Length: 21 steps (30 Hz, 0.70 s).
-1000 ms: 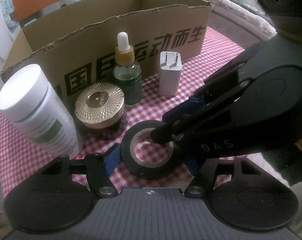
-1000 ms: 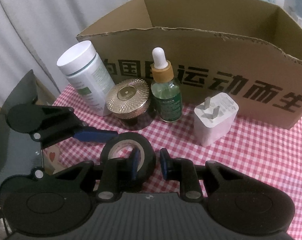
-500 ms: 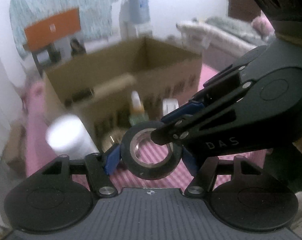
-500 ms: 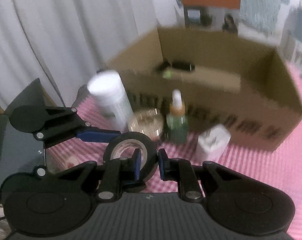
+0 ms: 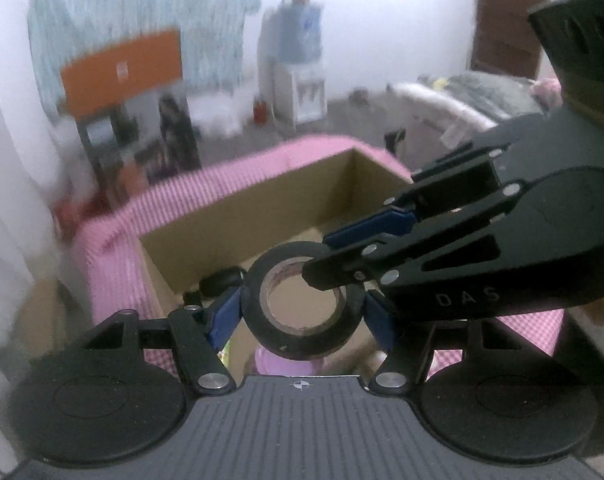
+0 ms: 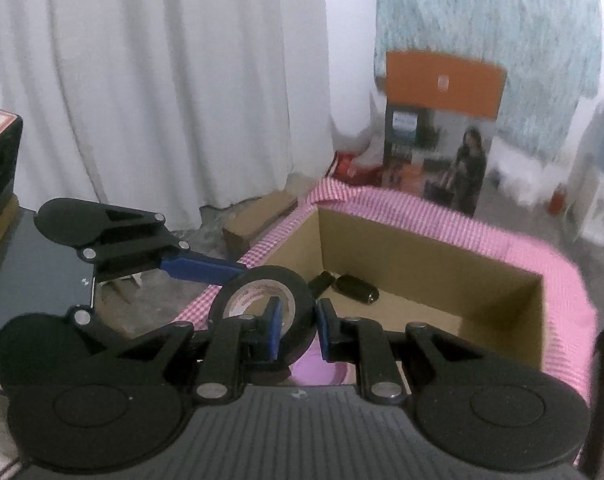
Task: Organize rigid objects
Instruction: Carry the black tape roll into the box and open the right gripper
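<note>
A black tape roll (image 5: 302,336) hangs in the air over the open cardboard box (image 5: 262,224), and both grippers hold it. My left gripper (image 5: 302,316) is shut across the roll's outer sides, a blue pad on each side. My right gripper (image 6: 298,332) is shut on the roll's (image 6: 262,280) wall, with one finger in the hole and one outside. In the left wrist view it reaches in from the right, its tip (image 5: 321,276) at the roll's upper rim. One left finger (image 6: 198,267) shows in the right wrist view. The box (image 6: 421,260) lies below.
Small black objects (image 6: 355,288) lie on the box floor, and something pink (image 6: 317,372) shows just under the grippers. The pink checked tablecloth (image 6: 541,256) surrounds the box. Beyond are a white curtain (image 6: 162,100), an orange-topped carton (image 6: 441,120) and a water dispenser (image 5: 294,68).
Both grippers have risen with the tape roll from the tablecloth to above the box. The bottles, gold jar and charger have dropped out of view, and the box's inside now shows.
</note>
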### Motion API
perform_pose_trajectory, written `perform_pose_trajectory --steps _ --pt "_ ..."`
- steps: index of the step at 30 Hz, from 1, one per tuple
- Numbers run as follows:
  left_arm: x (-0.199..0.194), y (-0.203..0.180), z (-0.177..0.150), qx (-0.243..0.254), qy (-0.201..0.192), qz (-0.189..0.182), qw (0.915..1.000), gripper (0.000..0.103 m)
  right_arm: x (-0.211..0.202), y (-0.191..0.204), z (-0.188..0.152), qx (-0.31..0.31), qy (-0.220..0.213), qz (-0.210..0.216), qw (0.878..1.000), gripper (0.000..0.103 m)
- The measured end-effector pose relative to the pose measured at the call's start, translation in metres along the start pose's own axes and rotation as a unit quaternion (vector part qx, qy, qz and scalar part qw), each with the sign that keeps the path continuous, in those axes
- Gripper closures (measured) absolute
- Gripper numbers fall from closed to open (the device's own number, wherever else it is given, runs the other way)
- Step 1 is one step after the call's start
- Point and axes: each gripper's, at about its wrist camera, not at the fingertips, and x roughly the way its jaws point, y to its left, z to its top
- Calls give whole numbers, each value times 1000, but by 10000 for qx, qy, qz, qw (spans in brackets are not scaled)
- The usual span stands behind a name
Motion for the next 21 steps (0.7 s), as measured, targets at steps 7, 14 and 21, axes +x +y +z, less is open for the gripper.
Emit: perform_pose_trajectory --steps 7,14,21 --pt "75 34 23 -430 961 -194 9943 36 90 -76 29 872 871 313 9919 83" --pt "132 40 27 -381 1592 -81 9865 36 150 -112 13 1322 1550 393 9782 83" --pt "158 44 22 -388 1880 -63 9814 36 186 -128 0 1550 1901 420 9686 83"
